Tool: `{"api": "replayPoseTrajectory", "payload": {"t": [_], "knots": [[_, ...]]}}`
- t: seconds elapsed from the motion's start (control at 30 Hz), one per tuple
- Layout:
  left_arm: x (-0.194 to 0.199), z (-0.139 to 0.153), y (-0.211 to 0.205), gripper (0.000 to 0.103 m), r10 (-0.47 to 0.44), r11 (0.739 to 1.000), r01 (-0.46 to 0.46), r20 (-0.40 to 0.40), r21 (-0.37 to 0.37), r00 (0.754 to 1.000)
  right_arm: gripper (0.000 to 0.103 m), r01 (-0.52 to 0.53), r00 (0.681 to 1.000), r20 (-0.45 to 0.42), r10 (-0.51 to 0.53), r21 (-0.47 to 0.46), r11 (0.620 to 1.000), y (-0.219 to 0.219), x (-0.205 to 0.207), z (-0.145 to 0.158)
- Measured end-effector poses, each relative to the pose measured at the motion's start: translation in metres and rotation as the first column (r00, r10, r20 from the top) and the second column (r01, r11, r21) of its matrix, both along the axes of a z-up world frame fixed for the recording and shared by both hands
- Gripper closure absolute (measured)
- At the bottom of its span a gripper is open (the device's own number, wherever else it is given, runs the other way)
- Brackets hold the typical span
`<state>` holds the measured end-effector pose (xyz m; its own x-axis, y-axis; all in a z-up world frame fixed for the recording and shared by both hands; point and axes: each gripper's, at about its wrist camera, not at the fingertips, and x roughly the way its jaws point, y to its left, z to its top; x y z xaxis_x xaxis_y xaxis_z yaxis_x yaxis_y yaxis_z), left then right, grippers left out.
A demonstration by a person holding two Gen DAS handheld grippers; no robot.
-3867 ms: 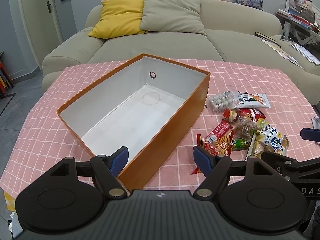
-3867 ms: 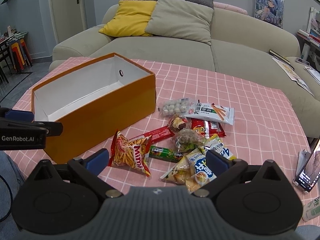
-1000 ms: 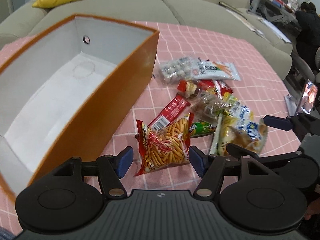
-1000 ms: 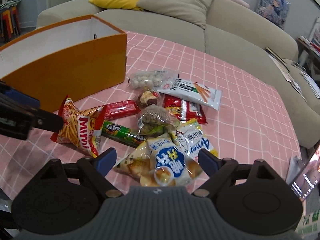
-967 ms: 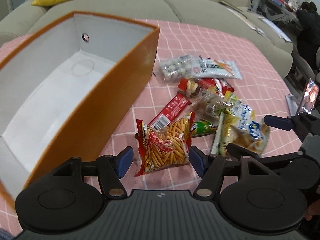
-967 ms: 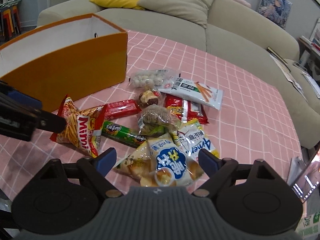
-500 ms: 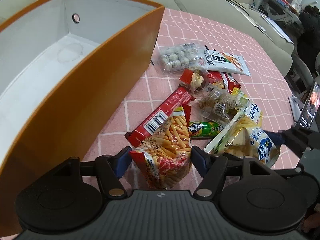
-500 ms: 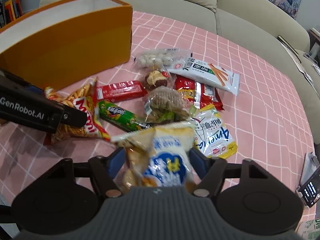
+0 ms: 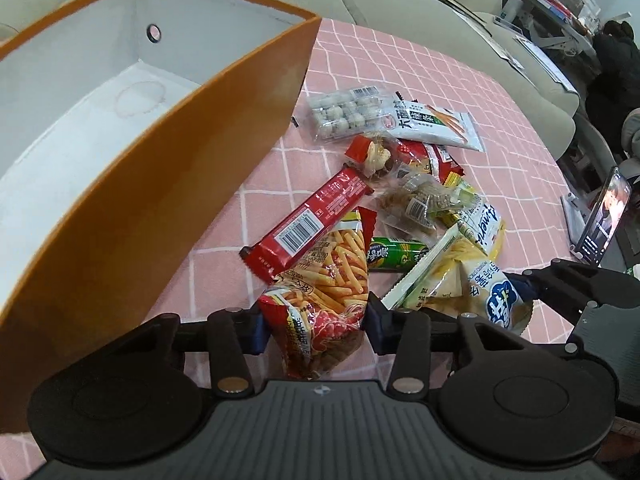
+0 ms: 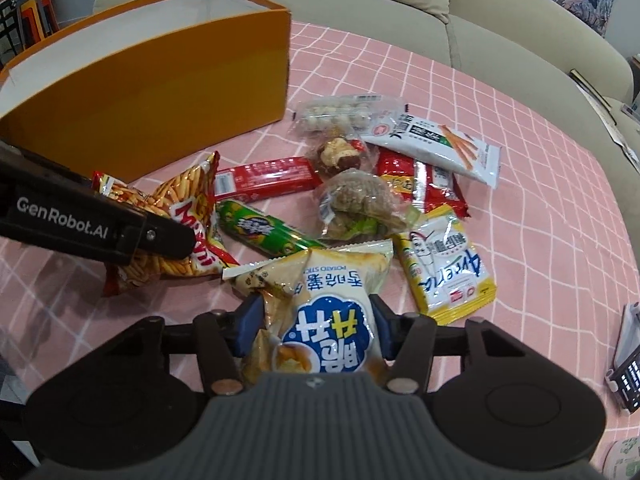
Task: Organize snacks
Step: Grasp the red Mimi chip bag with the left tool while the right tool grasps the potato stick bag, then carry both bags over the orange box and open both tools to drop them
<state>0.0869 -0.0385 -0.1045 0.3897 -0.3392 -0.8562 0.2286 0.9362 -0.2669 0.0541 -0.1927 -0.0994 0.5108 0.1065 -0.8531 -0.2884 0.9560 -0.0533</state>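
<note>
STEP: grasping two bags off pink surface (image 9: 400, 60) | left hand-held gripper (image 9: 314, 322) just closed, pinching fries bag (image 9: 328, 280) | right hand-held gripper (image 10: 316, 326) just closed, pinching chips bag (image 10: 320, 300) | NEXT: lift both, carry over into orange box (image 9: 192, 152), let go

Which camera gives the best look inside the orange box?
The left wrist view: it looks over the rim of the orange box onto its white floor and the hole in its end wall. The right wrist view shows mostly its orange outer side and a strip of inner wall.
</note>
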Motion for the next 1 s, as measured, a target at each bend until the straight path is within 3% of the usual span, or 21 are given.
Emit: {"api": "replayPoseTrajectory", "payload": {"t": [0.23,0.57,0.8,1.0], "knots": [[-0.016,0.027,0.01,0.054,0.035,0.999,-0.036,0.01,0.014,0.999,0.05,0.002,1.0,0.024,-0.004,0.06,0.998,0.002,-0.017,0.02],[-0.038,0.084,0.032,0.055,0.102,0.994,-0.106,0.107,0.034,0.989,0.05,-0.009,0.994,0.106,-0.009,0.167,0.986,0.01,-0.035,0.069],[-0.042,0.123,0.058,0.055,0.139,0.989,-0.147,0.183,0.034,0.973,0.05,-0.11,0.982,0.177,0.071,0.222,0.969,0.031,-0.034,0.111],[-0.03,0.146,0.086,0.055,0.144,0.977,-0.177,0.238,0.122,0.961,0.05,-0.249,0.95,0.238,0.201,0.193,0.949,0.066,-0.016,0.141]]}}
